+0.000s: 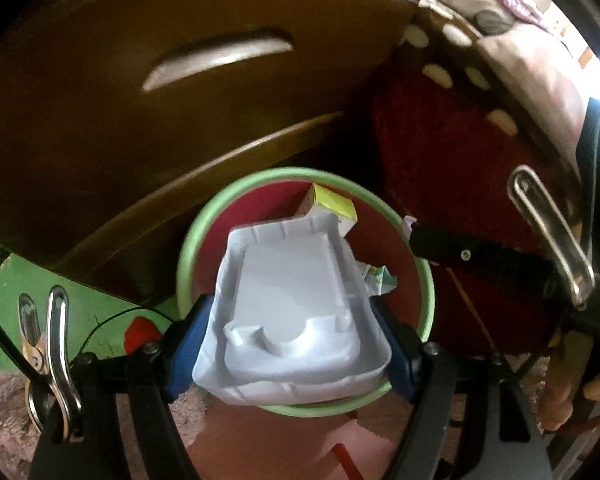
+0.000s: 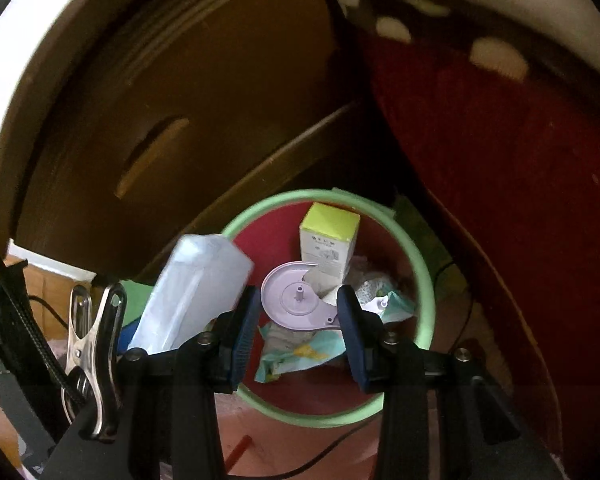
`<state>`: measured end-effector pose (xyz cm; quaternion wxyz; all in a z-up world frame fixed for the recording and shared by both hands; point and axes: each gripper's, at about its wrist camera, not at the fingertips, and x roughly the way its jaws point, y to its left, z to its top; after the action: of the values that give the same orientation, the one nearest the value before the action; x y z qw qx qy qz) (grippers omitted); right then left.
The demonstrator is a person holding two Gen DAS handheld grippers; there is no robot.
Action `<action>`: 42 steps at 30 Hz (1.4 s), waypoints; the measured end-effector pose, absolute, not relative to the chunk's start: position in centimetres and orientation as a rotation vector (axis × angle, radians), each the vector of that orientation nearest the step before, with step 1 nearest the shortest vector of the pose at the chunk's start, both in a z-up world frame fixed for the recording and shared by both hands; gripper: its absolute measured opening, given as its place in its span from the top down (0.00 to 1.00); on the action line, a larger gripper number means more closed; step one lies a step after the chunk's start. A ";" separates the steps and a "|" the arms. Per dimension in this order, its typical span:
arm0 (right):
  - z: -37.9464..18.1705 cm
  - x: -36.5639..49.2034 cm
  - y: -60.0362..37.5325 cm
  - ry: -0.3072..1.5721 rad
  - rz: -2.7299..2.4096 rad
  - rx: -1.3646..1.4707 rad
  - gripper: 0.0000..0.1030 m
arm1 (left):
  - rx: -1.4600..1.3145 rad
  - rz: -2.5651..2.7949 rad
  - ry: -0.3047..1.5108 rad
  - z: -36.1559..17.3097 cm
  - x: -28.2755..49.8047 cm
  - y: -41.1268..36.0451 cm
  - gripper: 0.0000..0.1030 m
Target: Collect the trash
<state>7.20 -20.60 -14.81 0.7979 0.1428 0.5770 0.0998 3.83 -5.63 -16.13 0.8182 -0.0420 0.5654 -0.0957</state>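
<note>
The left gripper [image 1: 288,344] is clamped on a white moulded plastic tray [image 1: 292,312], its blue pads [image 1: 186,350] pressing the tray's two long sides, and it holds the piece directly above the green-rimmed bin [image 1: 186,248] at the lower centre of the frame. The right gripper [image 2: 296,328] hangs over the same bin with its jaws spread and nothing between them.

Inside the bin lie a yellow-topped carton [image 2: 330,240], a lilac plastic disc [image 2: 296,300] and crumpled wrappers [image 2: 296,354]. The tray looks wider than the free space left (a judgement from the left wrist view), so the release probably goes best with the tray tipped nose-down toward the carton — dropped flat, it may perch on the rim.

The bin stands on a reddish floor, against a dark wooden cabinet [image 1: 140,80] filling the upper left; a red spotted cloth [image 1: 460,160] hangs at the right.
</note>
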 end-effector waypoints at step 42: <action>-11.0 2.7 -20.0 1.109 0.280 0.308 0.45 | -0.087 -0.191 1.178 -14.7 1.8 -5.2 0.09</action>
<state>2.75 -20.01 -11.00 0.8297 0.1453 0.5226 0.1318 1.77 -5.16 -14.71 0.8264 -0.0408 0.5544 -0.0901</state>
